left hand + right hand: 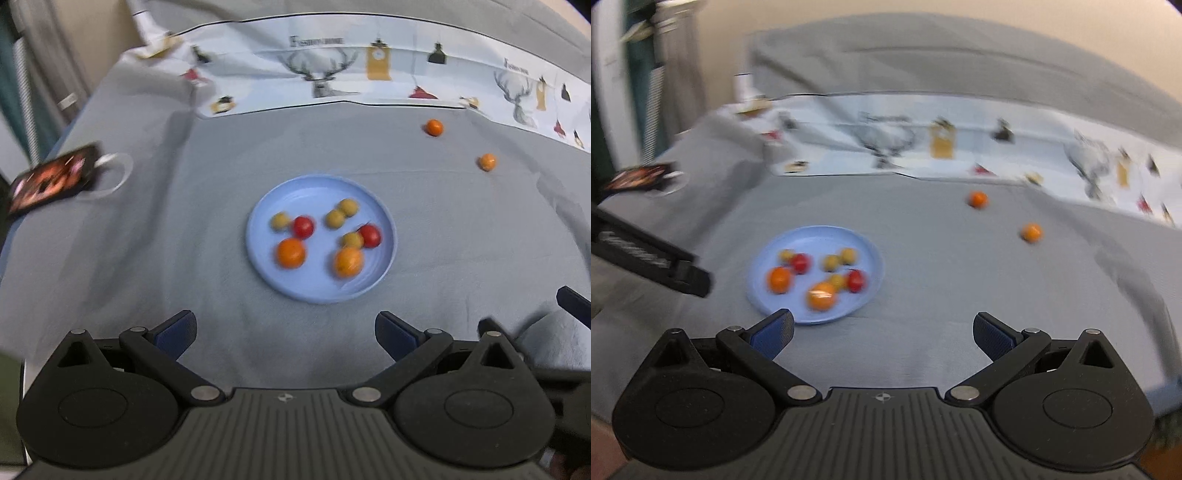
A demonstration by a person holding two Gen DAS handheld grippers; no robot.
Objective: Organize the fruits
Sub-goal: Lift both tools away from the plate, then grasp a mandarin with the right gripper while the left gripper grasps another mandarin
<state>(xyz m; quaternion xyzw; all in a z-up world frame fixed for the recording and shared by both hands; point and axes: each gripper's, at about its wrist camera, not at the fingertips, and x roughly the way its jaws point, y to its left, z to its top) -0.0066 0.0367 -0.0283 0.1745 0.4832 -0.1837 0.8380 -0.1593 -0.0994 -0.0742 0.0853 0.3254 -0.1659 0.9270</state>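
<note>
A light blue plate lies on the grey cloth and holds two oranges, two red fruits and several yellow-green ones. It also shows in the right wrist view. Two small oranges lie loose on the cloth, one farther back and one nearer. My left gripper is open and empty, just short of the plate. My right gripper is open and empty, to the right of the plate. Both views are blurred.
A phone lies at the far left by a white ring. A printed cloth with deer runs along the back. The left gripper's body juts in at the left of the right wrist view.
</note>
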